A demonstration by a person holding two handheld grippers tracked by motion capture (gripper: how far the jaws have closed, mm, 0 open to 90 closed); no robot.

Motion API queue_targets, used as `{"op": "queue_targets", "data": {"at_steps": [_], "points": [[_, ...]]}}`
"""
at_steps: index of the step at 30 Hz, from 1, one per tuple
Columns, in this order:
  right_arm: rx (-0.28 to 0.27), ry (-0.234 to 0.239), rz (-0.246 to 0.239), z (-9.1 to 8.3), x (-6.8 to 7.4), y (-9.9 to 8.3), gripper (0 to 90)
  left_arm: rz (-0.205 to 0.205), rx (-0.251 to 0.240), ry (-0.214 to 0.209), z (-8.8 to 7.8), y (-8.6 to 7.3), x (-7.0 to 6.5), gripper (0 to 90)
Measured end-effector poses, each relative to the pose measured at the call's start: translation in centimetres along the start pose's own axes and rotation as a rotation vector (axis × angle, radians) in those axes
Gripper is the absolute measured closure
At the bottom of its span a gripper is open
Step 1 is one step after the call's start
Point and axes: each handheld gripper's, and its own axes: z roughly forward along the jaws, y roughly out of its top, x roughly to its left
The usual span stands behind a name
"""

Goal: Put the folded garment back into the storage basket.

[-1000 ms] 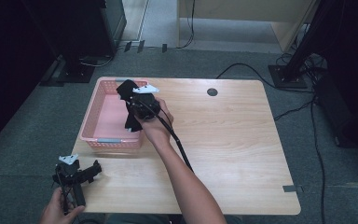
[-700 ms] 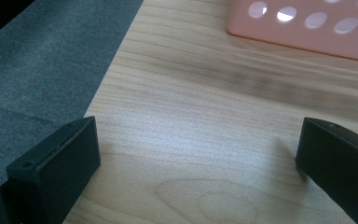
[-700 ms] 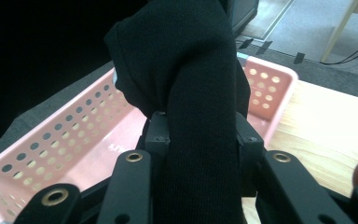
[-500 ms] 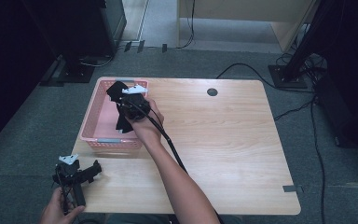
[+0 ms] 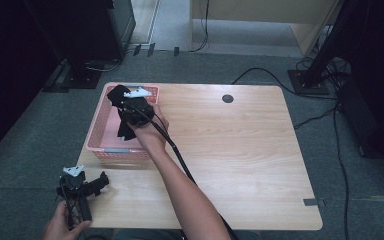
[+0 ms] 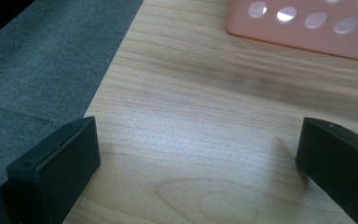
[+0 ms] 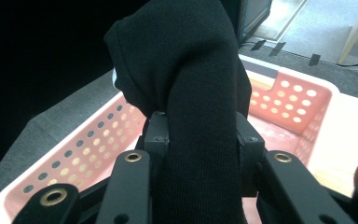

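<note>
One pink basket (image 5: pixel 96 135), one black cloth (image 7: pixel 191 93), two grippers. Right gripper (image 7: pixel 198 135) clamps the bunched, ribbed cloth over the basket. Left gripper (image 6: pixel 196 154) jaws spread wide, empty, above the table (image 5: pixel 240 150) near the basket.

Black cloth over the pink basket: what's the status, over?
Right gripper shut on black cloth, above pink basket. Left gripper open, idle at table edge. Nothing blocking.
</note>
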Motion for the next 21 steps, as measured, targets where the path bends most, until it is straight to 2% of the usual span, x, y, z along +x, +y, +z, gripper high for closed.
{"op": "queue_targets", "data": {"at_steps": [7, 12, 21], "points": [[0.006, 0.008, -0.011, 0.9, 0.8, -0.2, 66.5, 0.0, -0.001, 0.001, 0.0, 0.0, 0.0, 0.0], [0.005, 0.006, -0.017, 2.1, 1.0, -0.4, 65.4, 0.0, -0.001, 0.001, 0.0, 0.0, 0.0, 0.0], [0.068, -0.027, -0.029, 4.2, 0.5, -1.3, 67.4, 0.002, 0.002, 0.001, 0.0, 0.0, 0.0, 0.0]]}}
